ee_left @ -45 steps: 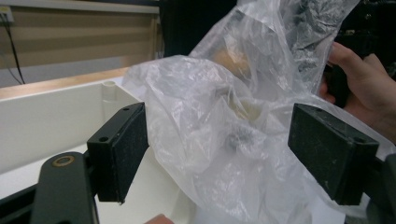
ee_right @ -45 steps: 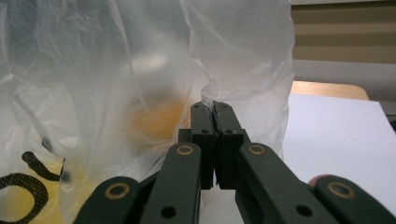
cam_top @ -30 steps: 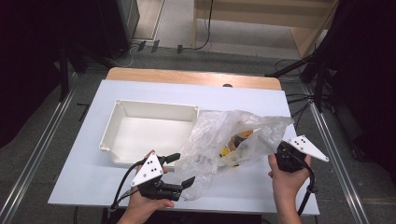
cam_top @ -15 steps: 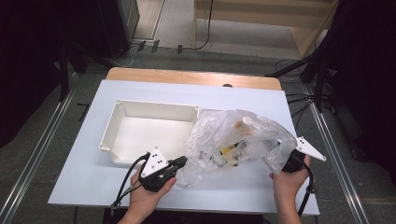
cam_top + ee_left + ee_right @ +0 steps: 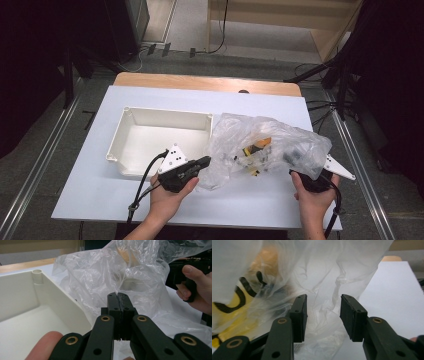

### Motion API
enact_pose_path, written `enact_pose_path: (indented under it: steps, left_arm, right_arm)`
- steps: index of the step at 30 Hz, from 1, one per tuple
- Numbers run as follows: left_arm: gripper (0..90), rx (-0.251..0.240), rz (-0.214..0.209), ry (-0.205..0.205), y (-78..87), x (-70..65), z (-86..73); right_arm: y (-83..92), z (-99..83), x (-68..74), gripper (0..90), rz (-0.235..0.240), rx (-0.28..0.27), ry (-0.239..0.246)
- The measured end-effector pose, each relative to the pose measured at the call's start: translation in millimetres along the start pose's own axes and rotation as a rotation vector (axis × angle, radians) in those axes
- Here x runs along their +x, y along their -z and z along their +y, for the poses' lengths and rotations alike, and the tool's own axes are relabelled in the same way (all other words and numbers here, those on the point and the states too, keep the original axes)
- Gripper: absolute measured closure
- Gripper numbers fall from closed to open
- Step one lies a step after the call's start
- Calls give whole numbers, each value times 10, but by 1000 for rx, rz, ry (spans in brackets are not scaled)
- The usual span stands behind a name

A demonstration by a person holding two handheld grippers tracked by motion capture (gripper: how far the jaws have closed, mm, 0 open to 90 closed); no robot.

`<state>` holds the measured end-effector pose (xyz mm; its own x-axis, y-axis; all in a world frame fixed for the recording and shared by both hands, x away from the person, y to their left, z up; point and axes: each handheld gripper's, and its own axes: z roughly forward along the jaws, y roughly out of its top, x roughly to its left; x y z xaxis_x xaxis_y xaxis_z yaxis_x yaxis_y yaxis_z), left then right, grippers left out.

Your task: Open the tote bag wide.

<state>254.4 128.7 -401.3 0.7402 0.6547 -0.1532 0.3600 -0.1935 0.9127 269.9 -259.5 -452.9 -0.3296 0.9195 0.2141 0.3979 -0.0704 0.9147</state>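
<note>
Since the earlier frames my left gripper (image 5: 204,161) has come up to the bag's edge at 9 o'clock, and the bag has spread wider. Its jaws are now pressed together on a fold of the clear plastic bag (image 5: 260,145). My right gripper (image 5: 323,315) stands with jaws apart, film between them but not pinched. I judge the bag light, soft and slippery, so gathered folds near the rim are best to take. Farther, at 10 o'clock, sits the white tray (image 5: 127,131).

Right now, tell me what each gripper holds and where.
Left gripper pinches the plastic bag at its left edge film. Right gripper is open, holding nothing.
</note>
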Motion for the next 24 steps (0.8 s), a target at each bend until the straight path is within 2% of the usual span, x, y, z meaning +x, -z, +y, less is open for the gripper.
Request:
enact_pose_path:
  steps: [5, 7, 16, 20, 24]
  left_arm:
    - [900, 0, -4, 0, -64, -16, 35]
    - [900, -1, -7, 12, -111, -18, 60]
    - [900, -15, -18, 25, -227, -32, 112]
    - [900, -12, -20, 21, -265, -28, 125]
    - [900, -15, -21, 25, -277, -22, 124]
  right_arm:
    - [148, 7, 25, 556, -5, -33, 2]
    - [220, 13, 52, 536, -6, -40, 19]
    - [502, 59, 274, 406, 33, -70, 71]
    - [584, 103, 348, 357, 43, -94, 84]
    - [606, 147, 381, 325, 40, -109, 77]
